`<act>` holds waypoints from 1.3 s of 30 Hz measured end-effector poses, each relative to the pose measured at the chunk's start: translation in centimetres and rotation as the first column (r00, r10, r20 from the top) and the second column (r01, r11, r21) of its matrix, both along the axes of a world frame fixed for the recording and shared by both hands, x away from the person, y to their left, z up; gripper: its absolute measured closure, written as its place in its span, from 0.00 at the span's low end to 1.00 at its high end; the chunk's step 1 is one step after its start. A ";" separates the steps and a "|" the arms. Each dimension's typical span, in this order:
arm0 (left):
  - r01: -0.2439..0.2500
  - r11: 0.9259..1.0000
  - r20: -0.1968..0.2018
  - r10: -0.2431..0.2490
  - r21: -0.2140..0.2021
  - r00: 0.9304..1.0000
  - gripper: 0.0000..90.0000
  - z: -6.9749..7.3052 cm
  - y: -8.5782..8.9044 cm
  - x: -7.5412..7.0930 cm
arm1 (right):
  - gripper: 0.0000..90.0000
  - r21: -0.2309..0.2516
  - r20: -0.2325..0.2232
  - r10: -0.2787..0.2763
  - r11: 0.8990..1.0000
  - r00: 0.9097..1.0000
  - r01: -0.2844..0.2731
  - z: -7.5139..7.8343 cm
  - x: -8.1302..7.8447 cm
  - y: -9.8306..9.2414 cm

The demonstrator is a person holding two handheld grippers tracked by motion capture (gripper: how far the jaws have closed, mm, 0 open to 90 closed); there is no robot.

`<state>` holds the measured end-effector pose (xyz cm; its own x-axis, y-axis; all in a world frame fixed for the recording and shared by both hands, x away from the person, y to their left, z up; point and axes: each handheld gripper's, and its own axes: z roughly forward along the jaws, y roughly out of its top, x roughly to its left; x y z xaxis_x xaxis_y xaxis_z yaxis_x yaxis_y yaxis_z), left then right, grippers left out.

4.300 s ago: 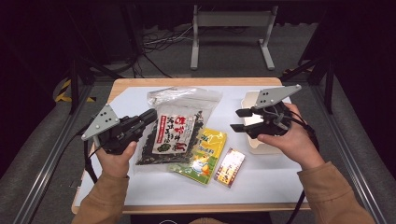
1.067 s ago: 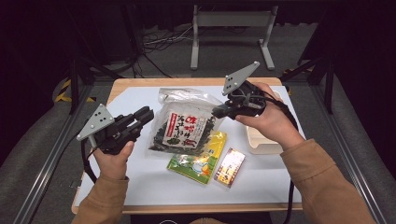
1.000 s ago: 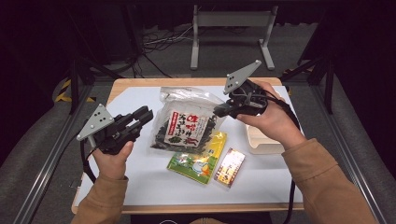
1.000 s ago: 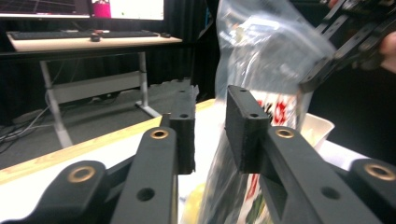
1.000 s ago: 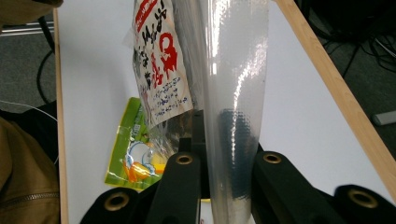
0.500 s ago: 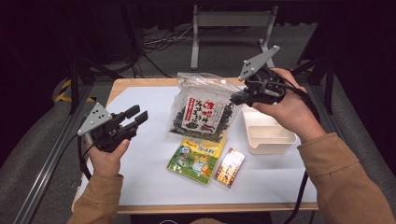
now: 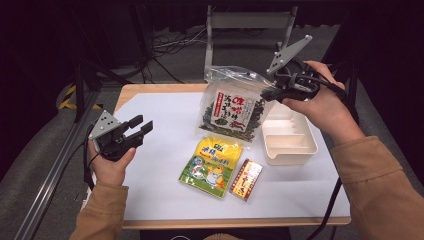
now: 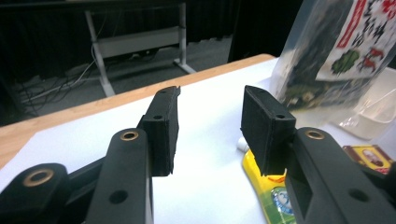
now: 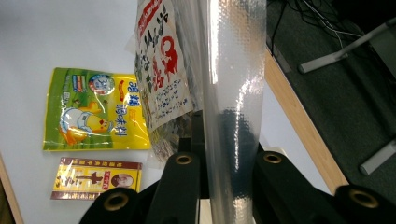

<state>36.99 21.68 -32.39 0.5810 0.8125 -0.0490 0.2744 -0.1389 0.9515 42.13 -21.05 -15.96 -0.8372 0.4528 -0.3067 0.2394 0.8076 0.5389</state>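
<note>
A clear bag of dark seaweed with a red and white label [image 7: 233, 104] hangs in the air over the table's back, held at its right edge by my right gripper [image 7: 272, 93], which is shut on it. In the right gripper view the bag's shiny plastic [image 9: 229, 93] runs up between the two closed jaws. My left gripper [image 7: 141, 126] hovers at the table's left, open and empty. Its two black pads [image 8: 163, 123] stand well apart, and the bag [image 8: 336, 51] hangs off to its right.
A yellow-green snack pouch [image 7: 212, 166] and a small red and gold packet [image 7: 246, 179] lie flat near the front. A white plastic tray [image 7: 288, 141] sits at the right, below the right hand. The white sheet [image 7: 165, 175] covers the wooden table.
The right gripper closed on the seaweed bag, lifted it off the table and carried it up and right. The left gripper drew back to the left and stayed open.
</note>
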 end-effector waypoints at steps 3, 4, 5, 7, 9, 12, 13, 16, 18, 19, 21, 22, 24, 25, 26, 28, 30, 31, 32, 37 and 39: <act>-0.005 1.000 -0.009 0.005 0.002 1.000 0.63 -0.2 0.1 0.1 | 0.93 -0.007 -0.003 -0.016 1.000 1.000 0.016 0.3 0.1 -0.2; -0.006 1.000 -0.013 0.006 0.004 1.000 0.62 -0.3 0.2 0.2 | 0.93 -0.013 0.001 -0.018 1.000 1.000 0.018 0.4 0.2 -0.3; -0.007 1.000 -0.011 0.007 0.009 1.000 0.62 -0.3 0.2 0.2 | 0.93 -0.014 0.002 -0.023 1.000 1.000 0.023 0.5 0.3 -0.5; -0.008 1.000 -0.018 0.009 0.007 1.000 0.62 -0.4 0.3 0.3 | 0.93 -0.014 0.001 -0.033 0.999 0.999 0.033 0.8 0.4 -0.8; -0.012 1.000 -0.025 0.012 0.008 1.000 0.61 -0.5 0.5 0.4 | 0.93 -0.014 0.004 -0.042 0.999 0.999 0.042 1.0 0.5 -1.1; -0.016 1.000 -0.033 0.016 0.006 0.999 0.61 -0.7 0.7 0.5 | 0.93 -0.017 0.010 -0.057 0.998 0.998 0.057 1.3 0.7 -1.7; -0.016 1.000 -0.033 0.017 0.010 0.999 0.60 -0.7 0.7 0.6 | 0.93 -0.019 0.010 -0.065 0.998 0.998 0.065 1.4 0.8 -1.9; -0.014 0.999 -0.042 0.015 0.029 0.999 0.59 -1.0 0.8 0.9 | 0.93 -0.024 0.021 -0.078 0.997 0.997 0.079 1.6 1.0 -2.4; -0.015 0.999 -0.048 0.017 0.043 0.999 0.58 -1.0 0.8 1.0 | 0.93 -0.022 0.025 -0.089 0.996 0.996 0.090 1.7 1.1 -2.9; -0.016 0.999 -0.053 0.019 0.050 0.998 0.58 -1.1 0.9 1.1 | 0.93 -0.022 0.025 -0.089 0.996 0.996 0.090 1.7 1.1 -2.9; -0.017 0.998 -0.061 0.020 0.056 0.998 0.58 -1.3 1.1 1.3 | 0.93 -0.019 0.024 -0.103 0.994 0.994 0.103 1.7 1.3 -3.3; -0.021 0.998 -0.063 0.024 0.055 0.998 0.58 -1.4 1.2 1.3 | 0.93 -0.016 0.024 -0.111 0.994 0.994 0.112 1.7 1.4 -3.5; -0.024 0.998 -0.072 0.028 0.058 0.997 0.57 -1.5 1.5 1.5 | 0.93 -0.019 0.027 -0.123 0.992 0.992 0.123 1.8 1.6 -4.0; -0.028 0.998 -0.074 0.033 0.058 0.997 0.57 -1.6 1.6 1.5 | 0.93 -0.020 0.028 -0.129 0.991 0.991 0.130 1.8 1.6 -4.2; -0.031 0.998 -0.076 0.036 0.058 0.996 0.57 -1.7 1.6 1.6 | 0.93 -0.020 0.031 -0.138 0.990 0.990 0.138 1.8 1.7 -4.3; -0.036 0.997 -0.077 0.040 0.061 0.996 0.56 -1.8 1.8 1.7 | 0.93 -0.021 0.036 -0.147 0.989 0.988 0.148 1.8 1.7 -4.7; -0.039 0.997 -0.081 0.044 0.068 0.996 0.56 -1.9 1.9 1.7 | 0.93 -0.026 0.039 -0.161 0.986 0.986 0.162 1.7 1.8 -5.2; -0.043 0.996 -0.078 0.048 0.072 0.996 0.56 -2.0 2.0 1.8 | 0.93 -0.028 0.039 -0.166 0.985 0.985 0.167 1.7 1.9 -5.3; -0.044 0.997 -0.082 0.050 0.069 0.995 0.56 -2.1 2.0 1.9 | 0.93 -0.032 0.043 -0.172 0.984 0.984 0.174 1.7 1.9 -5.6; -0.049 0.996 -0.089 0.057 0.080 0.994 0.55 -2.3 2.2 2.1 | 0.93 -0.033 0.047 -0.209 0.977 0.977 0.211 1.7 2.1 -6.8; -0.050 0.995 -0.092 0.058 0.081 0.994 0.55 -2.4 2.2 2.1 | 0.93 -0.033 0.051 -0.220 0.974 0.974 0.222 1.7 2.2 -7.1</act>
